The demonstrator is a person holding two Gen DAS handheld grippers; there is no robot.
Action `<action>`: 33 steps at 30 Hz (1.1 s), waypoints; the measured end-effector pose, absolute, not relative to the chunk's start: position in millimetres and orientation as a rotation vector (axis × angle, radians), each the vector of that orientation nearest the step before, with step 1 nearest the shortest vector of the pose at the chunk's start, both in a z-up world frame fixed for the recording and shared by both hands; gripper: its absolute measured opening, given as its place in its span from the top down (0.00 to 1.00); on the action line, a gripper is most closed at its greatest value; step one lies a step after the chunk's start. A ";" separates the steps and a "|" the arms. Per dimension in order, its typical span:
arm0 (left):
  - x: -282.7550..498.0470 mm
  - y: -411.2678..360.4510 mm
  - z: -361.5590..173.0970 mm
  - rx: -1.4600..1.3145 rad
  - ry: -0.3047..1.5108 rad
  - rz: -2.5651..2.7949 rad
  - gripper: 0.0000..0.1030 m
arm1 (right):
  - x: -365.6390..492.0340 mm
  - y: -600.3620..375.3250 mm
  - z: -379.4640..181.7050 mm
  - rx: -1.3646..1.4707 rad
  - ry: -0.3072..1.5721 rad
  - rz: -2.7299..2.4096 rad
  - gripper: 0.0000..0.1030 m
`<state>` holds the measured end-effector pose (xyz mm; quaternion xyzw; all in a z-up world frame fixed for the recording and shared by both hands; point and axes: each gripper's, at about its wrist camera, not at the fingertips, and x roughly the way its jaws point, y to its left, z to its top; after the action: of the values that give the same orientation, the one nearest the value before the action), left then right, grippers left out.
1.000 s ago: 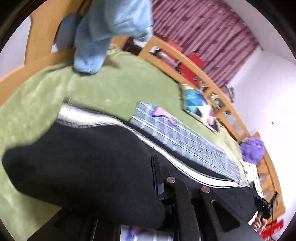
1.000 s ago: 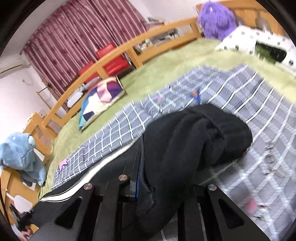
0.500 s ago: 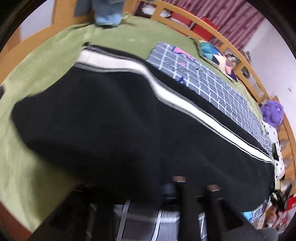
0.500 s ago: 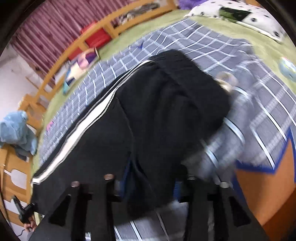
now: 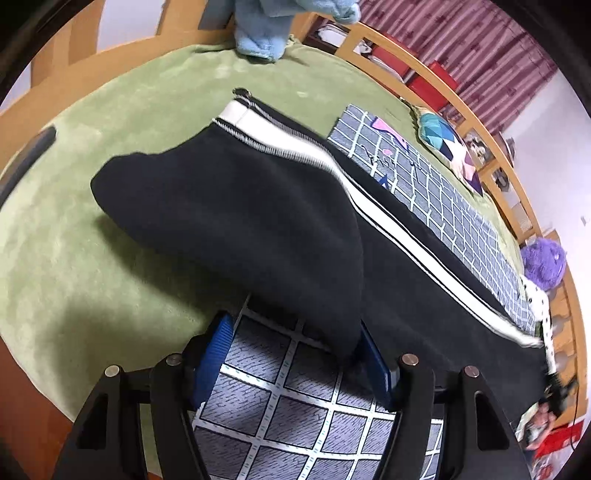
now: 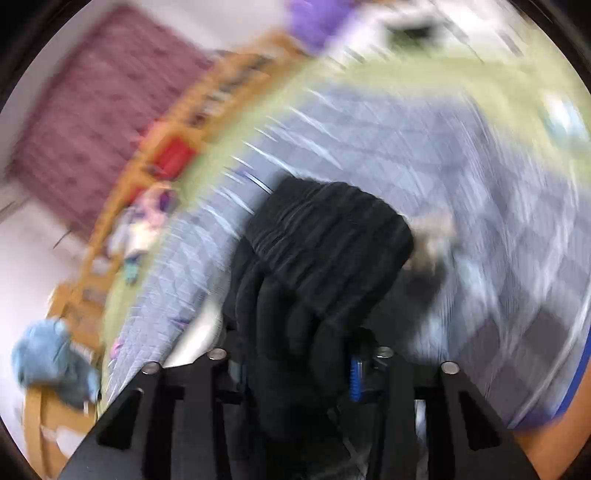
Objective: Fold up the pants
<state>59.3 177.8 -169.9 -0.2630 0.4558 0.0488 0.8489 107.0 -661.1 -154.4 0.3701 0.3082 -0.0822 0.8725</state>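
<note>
Black pants (image 5: 258, 221) with a white side stripe (image 5: 373, 206) lie stretched along the green bed cover. My left gripper (image 5: 295, 354) is open, its blue pads wide apart, with the pants' near edge lying just in front between the fingers. In the blurred right wrist view, my right gripper (image 6: 299, 365) is shut on the bunched black waistband end of the pants (image 6: 325, 243) and holds it above the checked blanket.
A grey checked blanket (image 5: 443, 192) lies beside and under the pants. A patterned cushion (image 5: 447, 147), a blue plush toy (image 5: 266, 33) and a purple plush (image 5: 545, 262) sit along the wooden bed rail (image 5: 480, 122). The bed edge is at the lower left.
My left gripper has opened and let go of the pants leg, which now lies on the bed. My right gripper swings fast with the waistband still held.
</note>
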 end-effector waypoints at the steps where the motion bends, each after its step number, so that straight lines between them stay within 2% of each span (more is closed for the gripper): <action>1: 58.3 176.9 -167.1 -0.534 0.949 0.113 0.38 | 101.9 -665.6 -136.5 0.744 0.594 -0.151 0.63; 4: 56.8 178.7 -159.5 -0.485 0.911 0.148 0.38 | 95.7 -677.9 -118.4 0.615 0.530 -0.229 0.63; 7: 58.4 186.2 -158.2 -0.505 0.895 0.146 0.38 | 105.0 -706.7 -151.0 0.669 0.650 -0.330 0.55; 10: 61.1 191.2 -151.9 -0.494 0.887 0.149 0.38 | 113.1 -704.6 -178.7 0.597 0.844 -0.347 0.52; 14: 64.3 194.8 -123.5 -0.365 0.831 0.170 0.38 | 78.9 -684.6 -162.8 0.453 0.842 -0.416 0.48; 18: 71.9 205.6 -100.2 -0.313 0.774 0.178 0.38 | 55.6 -652.6 -126.7 0.283 0.838 -0.449 0.48; 23: 127.2 203.6 -108.6 -0.285 0.848 0.075 0.38 | 68.2 -576.4 -87.2 0.194 0.783 -0.289 0.39; 30: 198.9 207.6 -134.4 -0.264 0.908 0.072 0.38 | 124.1 -485.9 -82.3 0.282 0.780 -0.127 0.38; 33: 225.3 219.4 -147.3 -0.259 0.920 0.081 0.43 | 133.3 -447.4 -84.5 0.329 0.774 -0.072 0.38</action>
<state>225.3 219.4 -147.3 -0.1248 0.4428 0.0391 0.8871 133.3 -447.4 -84.5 0.1596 0.3758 -0.0350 0.9122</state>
